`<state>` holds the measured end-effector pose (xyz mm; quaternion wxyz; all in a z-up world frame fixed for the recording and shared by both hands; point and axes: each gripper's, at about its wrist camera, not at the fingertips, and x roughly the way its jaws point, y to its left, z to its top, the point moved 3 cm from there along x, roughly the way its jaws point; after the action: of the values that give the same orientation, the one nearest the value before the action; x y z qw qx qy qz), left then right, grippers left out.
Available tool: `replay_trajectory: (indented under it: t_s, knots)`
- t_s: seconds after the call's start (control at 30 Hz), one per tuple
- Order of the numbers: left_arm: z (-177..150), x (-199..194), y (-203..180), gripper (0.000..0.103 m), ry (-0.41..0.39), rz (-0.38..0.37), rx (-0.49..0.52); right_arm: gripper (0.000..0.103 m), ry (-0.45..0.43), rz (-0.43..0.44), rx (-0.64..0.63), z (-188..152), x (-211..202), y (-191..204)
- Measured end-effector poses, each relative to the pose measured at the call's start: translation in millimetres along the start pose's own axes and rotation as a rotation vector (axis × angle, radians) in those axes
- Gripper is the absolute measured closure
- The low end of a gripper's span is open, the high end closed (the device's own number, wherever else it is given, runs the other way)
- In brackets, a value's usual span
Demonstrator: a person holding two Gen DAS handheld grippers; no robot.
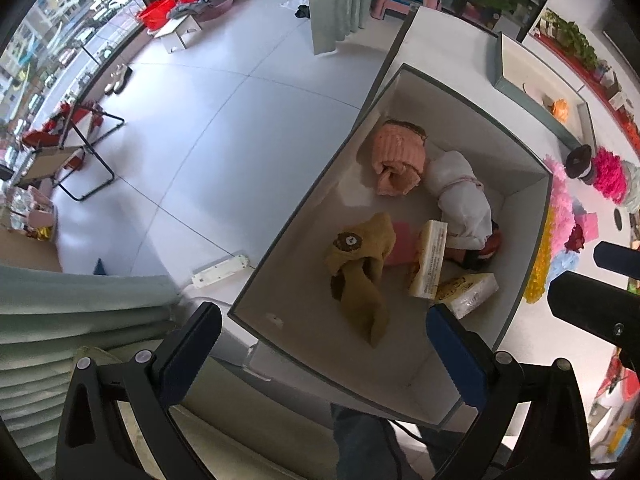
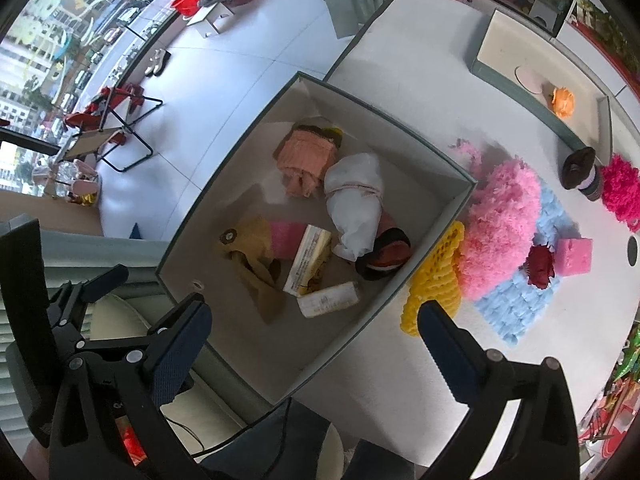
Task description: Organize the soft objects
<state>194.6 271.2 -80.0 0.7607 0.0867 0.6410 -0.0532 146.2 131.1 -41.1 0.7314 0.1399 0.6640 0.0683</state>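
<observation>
A grey open box [image 1: 532, 240] [image 2: 436, 216] sits at the table's left edge. It holds a mustard bear cloth [image 1: 360, 264] [image 2: 256, 268], a peach knit roll [image 1: 398, 156] [image 2: 306, 160], a white tied bundle [image 1: 464, 196] [image 2: 356, 196], a pink sponge [image 2: 286, 238] and two tissue packs [image 1: 430, 258] [image 2: 328, 300]. Beside the box lie a yellow foam net [image 2: 432, 284], a pink fluffy piece [image 2: 500, 220], a blue mat [image 2: 524, 304] and a pink block [image 2: 574, 256]. My left gripper [image 1: 324, 332] is open and empty above the box's near edge. My right gripper [image 2: 316, 328] is open and empty above the box's near corner.
A second shallow tray [image 2: 520, 92] with an orange item [image 2: 562, 102] stands at the table's back. A magenta pompom [image 2: 622, 188] and a dark spool [image 2: 580, 172] sit to the right. A power strip [image 1: 220, 270] lies on the floor, left of the box.
</observation>
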Motion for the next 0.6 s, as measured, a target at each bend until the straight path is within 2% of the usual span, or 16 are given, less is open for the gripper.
replay_trajectory:
  t_s: [0.33, 0.6]
  knots:
    - [-4.7, -13.6, -24.9, 0.000, 0.000, 0.074, 0.033, 0.000, -0.015, 0.057, -0.005, -8.3, -8.2, -10.2]
    - [-11.6, -17.3, -53.1, 0.000, 0.024, 0.117, 0.056, 0.000, -0.023, 0.099, 0.027, -15.0, -14.4, -38.1]
